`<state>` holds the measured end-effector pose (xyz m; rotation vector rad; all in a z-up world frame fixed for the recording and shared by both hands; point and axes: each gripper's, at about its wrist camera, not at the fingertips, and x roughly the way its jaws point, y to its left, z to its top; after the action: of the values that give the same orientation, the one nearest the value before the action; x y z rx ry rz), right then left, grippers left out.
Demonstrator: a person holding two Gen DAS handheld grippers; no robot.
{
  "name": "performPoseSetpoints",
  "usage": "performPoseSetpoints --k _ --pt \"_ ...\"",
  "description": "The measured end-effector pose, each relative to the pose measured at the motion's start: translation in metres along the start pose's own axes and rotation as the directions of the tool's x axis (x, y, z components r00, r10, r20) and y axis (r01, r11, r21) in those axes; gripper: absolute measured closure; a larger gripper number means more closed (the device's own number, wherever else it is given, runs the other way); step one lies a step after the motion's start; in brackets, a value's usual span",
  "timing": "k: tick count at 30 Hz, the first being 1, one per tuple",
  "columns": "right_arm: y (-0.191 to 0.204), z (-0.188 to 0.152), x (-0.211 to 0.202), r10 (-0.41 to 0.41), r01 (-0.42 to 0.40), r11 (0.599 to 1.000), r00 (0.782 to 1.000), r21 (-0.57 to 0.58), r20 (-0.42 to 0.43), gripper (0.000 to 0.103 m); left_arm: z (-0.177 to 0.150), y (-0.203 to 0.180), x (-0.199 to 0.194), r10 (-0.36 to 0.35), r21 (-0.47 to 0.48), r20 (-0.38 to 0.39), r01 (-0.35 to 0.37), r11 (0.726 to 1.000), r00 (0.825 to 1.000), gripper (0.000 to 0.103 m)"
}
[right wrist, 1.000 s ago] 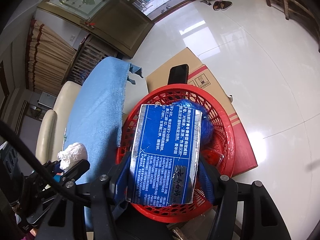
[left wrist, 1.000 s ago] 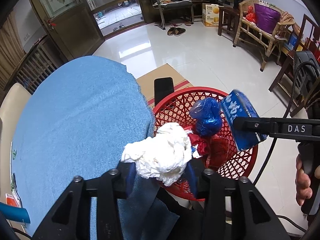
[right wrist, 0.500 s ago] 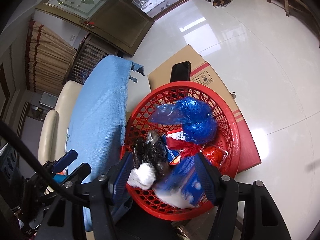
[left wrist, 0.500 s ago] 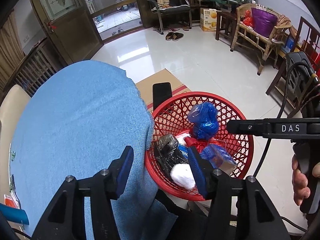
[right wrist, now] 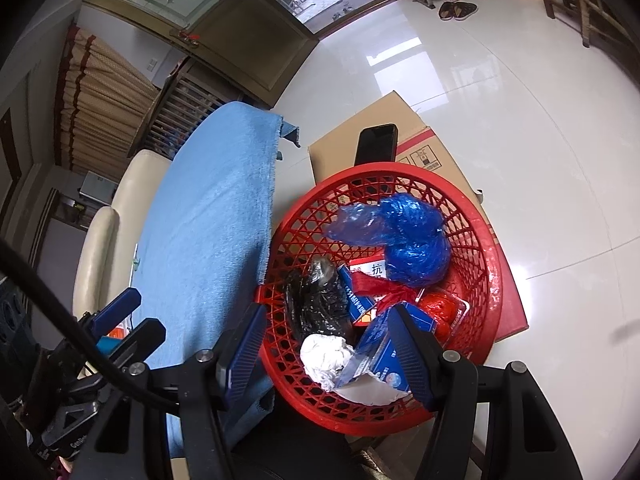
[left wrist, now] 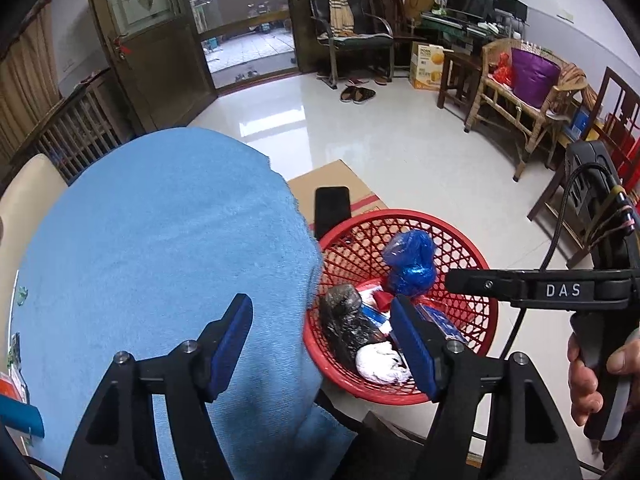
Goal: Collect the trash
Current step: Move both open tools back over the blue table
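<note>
A red mesh basket stands on the floor beside the table. In it lie a white tissue wad, a blue box, a crumpled blue plastic bag, a black bag and a red wrapper. My left gripper hangs over the table edge and basket rim; its jaws are opening and hold nothing. My right gripper is open above the basket, with nothing gripped.
A blue cloth covers the table on the left. A cardboard box with a black phone sits behind the basket. A cream chair stands beyond the table. Wooden chairs line the far wall.
The left gripper let go of the white tissue wad and the right gripper let go of the blue box; both now lie in the basket. The left jaws spread wider and rose slightly.
</note>
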<state>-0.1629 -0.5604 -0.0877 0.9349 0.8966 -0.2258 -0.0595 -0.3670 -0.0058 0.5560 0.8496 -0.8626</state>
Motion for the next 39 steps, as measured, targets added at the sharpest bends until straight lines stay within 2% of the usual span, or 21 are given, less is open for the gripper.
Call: performPoseSetpoints --k 5,13,19,23,25,26,35,39 --pt "0.011 -0.002 0.0 -0.006 0.006 1.0 1.0 -0.026 -0.004 0.035 -0.001 0.01 -0.013 0.04 -0.021 0.042 -0.039 0.999 0.998 0.031" --pt "0.036 -0.007 -0.001 -0.016 0.015 0.997 1.0 -0.079 -0.008 0.035 -0.006 0.026 -0.031 0.067 -0.055 0.094 -0.062 0.997 0.993 0.03" --pt "0.062 -0.012 -0.004 -0.032 0.032 0.988 0.999 -0.153 0.005 0.035 -0.01 0.04 -0.053 0.117 -0.096 0.15 -0.103 0.99 0.982 0.03" --pt "0.087 -0.018 -0.008 -0.043 0.049 0.97 0.999 -0.237 0.033 0.035 -0.014 0.056 -0.071 0.167 -0.141 0.186 -0.142 0.98 0.968 0.029" --pt "0.101 -0.022 -0.01 -0.045 0.057 0.957 0.998 -0.283 0.047 0.035 -0.018 0.065 -0.08 0.195 -0.168 0.205 -0.162 0.972 0.959 0.017" --pt "0.109 -0.025 -0.011 -0.047 0.062 0.95 0.997 -0.307 0.056 0.035 -0.02 0.07 -0.086 0.214 -0.186 0.22 -0.175 0.967 0.952 0.016" --pt "0.17 -0.042 -0.012 -0.017 0.05 0.9 0.997 -0.433 0.079 0.035 -0.048 0.108 -0.125 0.322 -0.283 0.259 -0.248 0.927 0.911 0.016" --pt "0.202 -0.051 -0.013 0.016 0.03 0.872 0.996 -0.488 0.091 0.035 -0.065 0.124 -0.144 0.391 -0.334 0.259 -0.297 0.894 0.883 0.015"
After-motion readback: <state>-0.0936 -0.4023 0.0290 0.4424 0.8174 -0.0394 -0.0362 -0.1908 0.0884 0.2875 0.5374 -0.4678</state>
